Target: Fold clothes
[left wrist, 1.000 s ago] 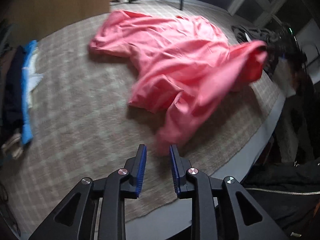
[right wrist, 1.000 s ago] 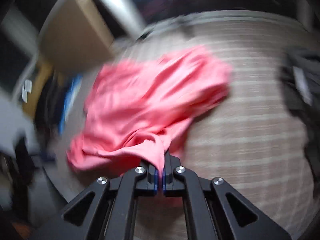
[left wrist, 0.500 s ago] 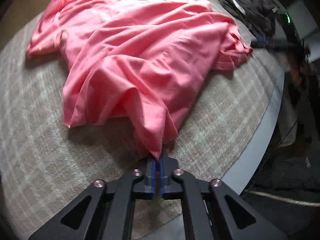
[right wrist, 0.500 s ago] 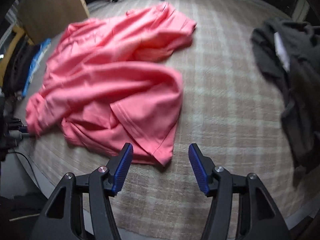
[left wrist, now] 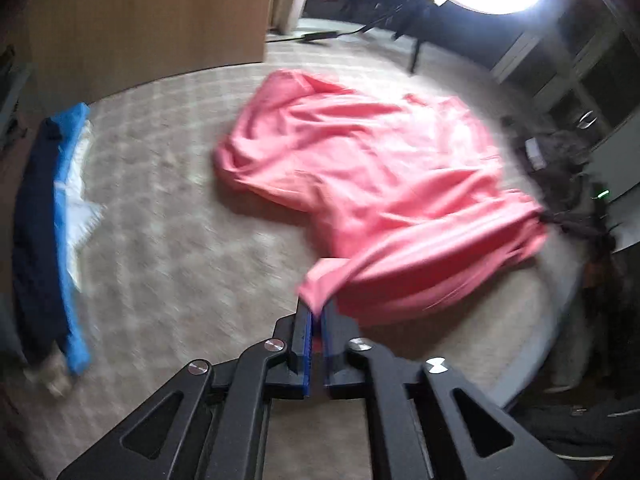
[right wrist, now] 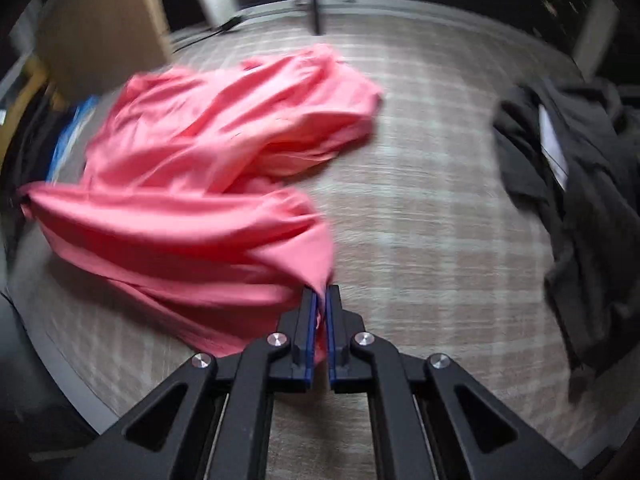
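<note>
left gripper [left wrist: 316, 312] and right gripper [right wrist: 321, 296] each pinch the pink garment [left wrist: 380, 184] (edge lifted).

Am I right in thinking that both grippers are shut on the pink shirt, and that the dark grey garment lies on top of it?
Not quite. Both the left gripper and the right gripper are shut on the pink shirt, but the dark grey garment does not lie on it. The right wrist view shows it apart, off to the right, with bare checked cloth between them.
</note>
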`<action>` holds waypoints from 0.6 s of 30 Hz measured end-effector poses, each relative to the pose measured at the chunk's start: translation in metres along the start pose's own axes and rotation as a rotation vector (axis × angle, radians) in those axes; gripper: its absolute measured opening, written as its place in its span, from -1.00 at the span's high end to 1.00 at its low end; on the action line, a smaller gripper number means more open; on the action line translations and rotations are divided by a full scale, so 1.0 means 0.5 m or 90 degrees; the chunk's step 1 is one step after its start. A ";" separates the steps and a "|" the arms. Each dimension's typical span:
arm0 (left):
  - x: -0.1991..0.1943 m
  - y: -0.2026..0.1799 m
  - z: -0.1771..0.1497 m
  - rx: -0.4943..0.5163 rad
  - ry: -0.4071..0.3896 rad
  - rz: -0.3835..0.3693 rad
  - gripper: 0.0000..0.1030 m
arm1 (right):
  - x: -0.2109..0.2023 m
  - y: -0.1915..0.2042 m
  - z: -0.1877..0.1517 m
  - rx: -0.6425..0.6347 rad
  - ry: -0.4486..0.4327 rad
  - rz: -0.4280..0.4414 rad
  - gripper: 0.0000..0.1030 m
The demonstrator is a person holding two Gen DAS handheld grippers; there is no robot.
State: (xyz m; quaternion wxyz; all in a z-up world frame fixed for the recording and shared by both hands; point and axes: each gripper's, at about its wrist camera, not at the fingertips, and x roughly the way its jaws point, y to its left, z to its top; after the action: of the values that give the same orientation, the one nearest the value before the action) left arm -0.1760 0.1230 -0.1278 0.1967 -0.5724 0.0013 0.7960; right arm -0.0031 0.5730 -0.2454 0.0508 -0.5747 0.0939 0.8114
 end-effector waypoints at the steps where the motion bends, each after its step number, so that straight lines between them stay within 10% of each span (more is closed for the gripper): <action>1: 0.007 0.011 0.007 0.000 0.001 0.021 0.81 | -0.004 -0.002 0.001 0.002 -0.001 -0.003 0.87; 8: -0.004 0.012 -0.055 0.021 0.010 -0.004 0.33 | -0.025 -0.011 0.007 0.014 -0.009 -0.023 0.09; 18: 0.145 -0.031 -0.032 0.042 0.062 -0.024 0.34 | 0.035 0.004 0.021 -0.029 0.031 -0.048 0.06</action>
State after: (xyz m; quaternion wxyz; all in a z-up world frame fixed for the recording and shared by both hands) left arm -0.1761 0.1563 -0.1959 0.2302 -0.6038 0.0268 0.7627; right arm -0.0192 0.5727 -0.2582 0.0659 -0.5986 0.0549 0.7965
